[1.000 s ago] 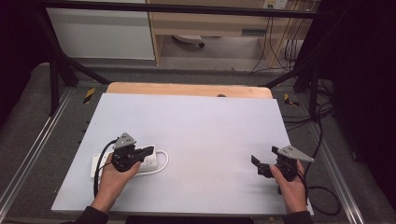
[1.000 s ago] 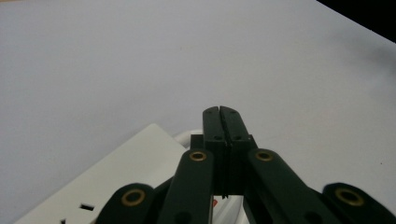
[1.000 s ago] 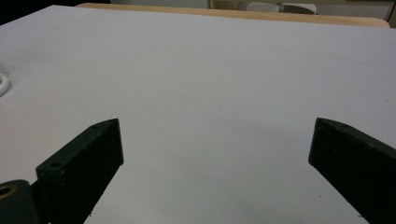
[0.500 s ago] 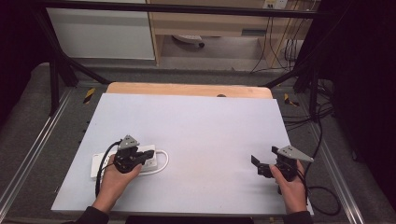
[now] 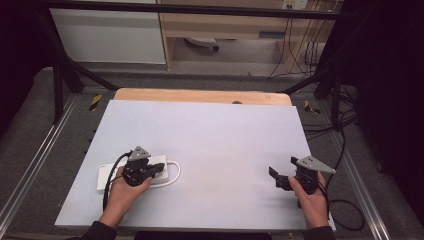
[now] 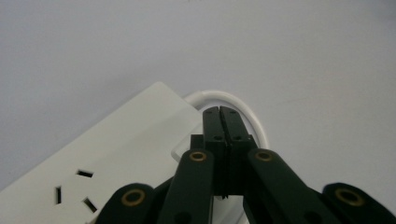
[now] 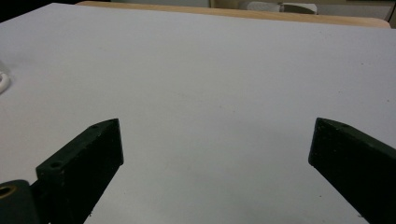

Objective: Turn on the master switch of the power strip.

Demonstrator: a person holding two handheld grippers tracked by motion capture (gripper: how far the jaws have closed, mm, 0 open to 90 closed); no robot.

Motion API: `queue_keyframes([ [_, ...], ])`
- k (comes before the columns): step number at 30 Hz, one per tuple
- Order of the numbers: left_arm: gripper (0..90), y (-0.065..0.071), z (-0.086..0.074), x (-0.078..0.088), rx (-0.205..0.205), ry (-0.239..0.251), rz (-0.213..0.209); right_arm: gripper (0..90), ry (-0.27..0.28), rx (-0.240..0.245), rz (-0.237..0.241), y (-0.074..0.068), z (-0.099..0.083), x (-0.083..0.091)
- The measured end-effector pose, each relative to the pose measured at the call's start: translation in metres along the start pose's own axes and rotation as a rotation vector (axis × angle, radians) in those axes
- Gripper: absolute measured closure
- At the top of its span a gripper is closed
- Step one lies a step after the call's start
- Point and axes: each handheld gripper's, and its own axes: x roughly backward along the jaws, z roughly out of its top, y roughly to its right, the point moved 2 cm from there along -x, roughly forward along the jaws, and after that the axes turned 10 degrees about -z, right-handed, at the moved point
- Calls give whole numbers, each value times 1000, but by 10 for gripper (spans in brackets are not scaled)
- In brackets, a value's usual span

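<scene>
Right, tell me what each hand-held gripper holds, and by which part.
Nothing: the left hand-held gripper is shut empty over the power strip; the right hand-held gripper is open.

In the high view the left tool point(image 5: 152, 170) and the hand point(image 5: 122, 192) behind it cover the middle of the white power strip point(image 5: 106, 176), so its sockets cannot be counted there. The left gripper view cuts the strip point(image 6: 116, 154) off at the bottom and left edges, and the jaws, pressed together, hide whatever lies under their tips (perhaps a switch, though it is too covered to tell). The white cord point(image 6: 233, 100) vanishes behind the jaws. In the right gripper view a white scrap point(image 7: 3, 81) is clipped by the left edge of the surface point(image 7: 210, 84).
</scene>
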Motion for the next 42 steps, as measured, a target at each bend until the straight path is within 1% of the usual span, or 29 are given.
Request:
queue_keyframes([
  [8, 900, -1, -1, -1, 1, -19, 7, 36, -2, 0, 0, 0, 0, 0],
  [10, 900, -2, -1, 0, -4, -24, 8, 36, -2, 0, 1, 0, 0, 0],
  [21, 900, -2, -2, 0, -6, -29, 9, 36, -2, 2, 2, 0, 0, 0],
  [29, 900, -1, -2, -1, -14, -37, 20, 36, -4, 2, 1, 0, 0, 0],
  [42, 900, -1, -1, -1, -21, -43, 25, 35, -5, 2, 1, 0, 0, 0],
])
